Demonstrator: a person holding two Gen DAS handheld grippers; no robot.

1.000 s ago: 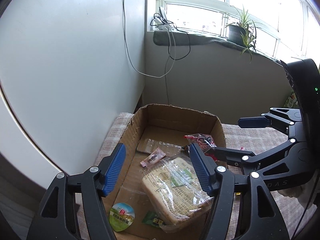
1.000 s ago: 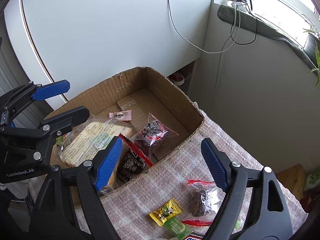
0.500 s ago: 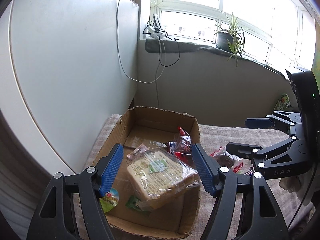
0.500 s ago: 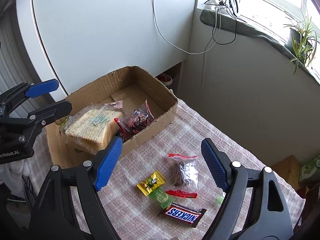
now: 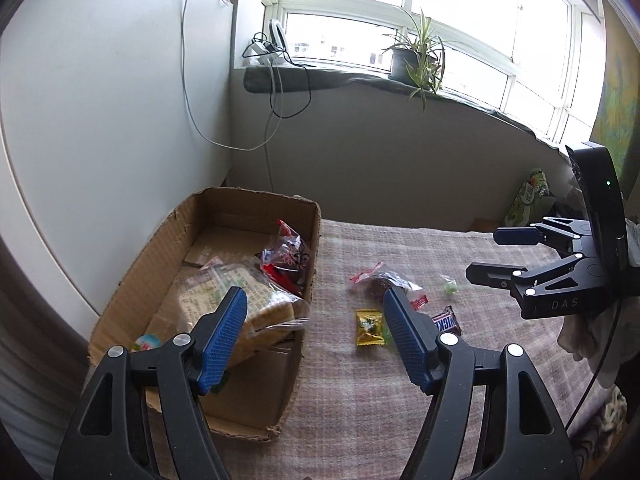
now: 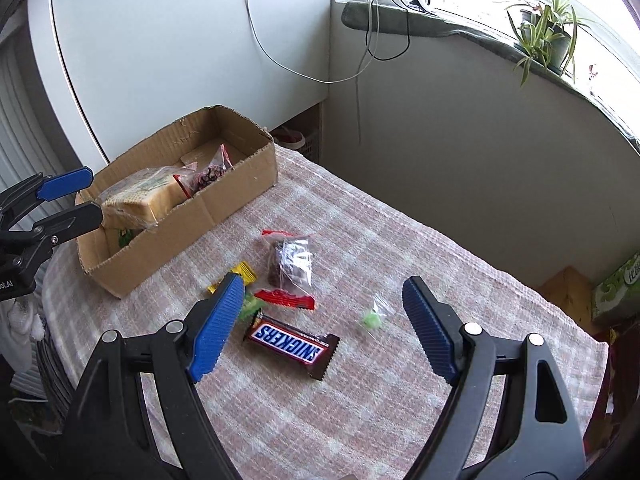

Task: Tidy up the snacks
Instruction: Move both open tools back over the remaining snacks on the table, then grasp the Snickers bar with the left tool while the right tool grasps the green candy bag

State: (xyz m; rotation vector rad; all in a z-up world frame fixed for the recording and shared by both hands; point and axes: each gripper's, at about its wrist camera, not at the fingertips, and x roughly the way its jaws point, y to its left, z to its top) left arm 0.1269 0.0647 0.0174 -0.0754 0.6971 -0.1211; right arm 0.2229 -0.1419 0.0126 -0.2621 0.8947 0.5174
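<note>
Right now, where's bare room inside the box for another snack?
The cardboard box is free at its far end, between the back wall and the red-sealed bag. The near half is crowded: the bread loaf fills it, with small packets beneath.

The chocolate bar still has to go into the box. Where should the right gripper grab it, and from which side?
Judging by its pose, grip the chocolate bar at mid-length across its narrow width, coming from above. It lies flat on the tablecloth, apart from the other snacks, so the long edges are free. The right gripper is open and would probably need turning to straddle it.
</note>
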